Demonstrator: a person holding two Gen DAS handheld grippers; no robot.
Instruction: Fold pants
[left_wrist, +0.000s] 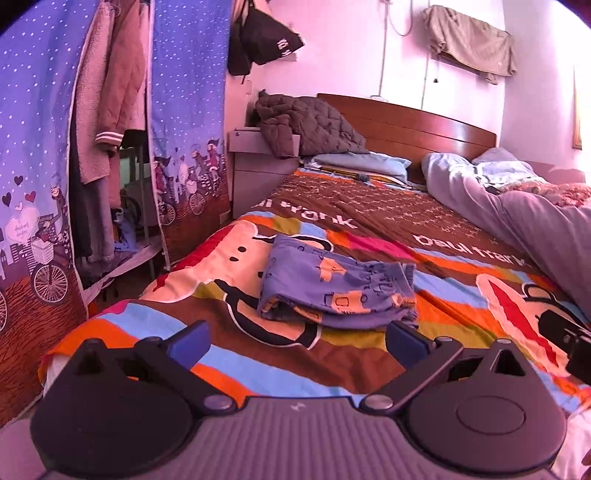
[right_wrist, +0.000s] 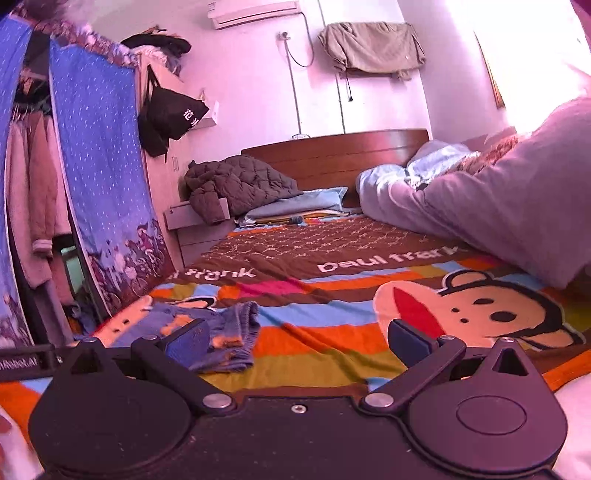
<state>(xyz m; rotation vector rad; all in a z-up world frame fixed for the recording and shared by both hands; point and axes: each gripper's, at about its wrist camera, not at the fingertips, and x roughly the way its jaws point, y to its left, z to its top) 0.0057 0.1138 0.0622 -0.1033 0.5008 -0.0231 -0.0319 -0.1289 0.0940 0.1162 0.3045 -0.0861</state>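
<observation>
Small blue pants (left_wrist: 332, 286) with orange patches lie folded in a compact stack on the colourful bedspread (left_wrist: 424, 254). My left gripper (left_wrist: 297, 345) is open and empty, just in front of the pants and a little above the bed. In the right wrist view the pants (right_wrist: 221, 332) lie at the left, partly behind my left finger (right_wrist: 188, 341). My right gripper (right_wrist: 301, 343) is open and empty, to the right of the pants. The edge of the right gripper (left_wrist: 569, 339) shows at the far right of the left wrist view.
A rumpled grey duvet (right_wrist: 498, 206) covers the right side of the bed. A brown quilted jacket (left_wrist: 306, 123) lies on the nightstand by the wooden headboard (left_wrist: 417, 125). A fabric wardrobe (left_wrist: 44, 147) with hanging clothes stands left of the bed.
</observation>
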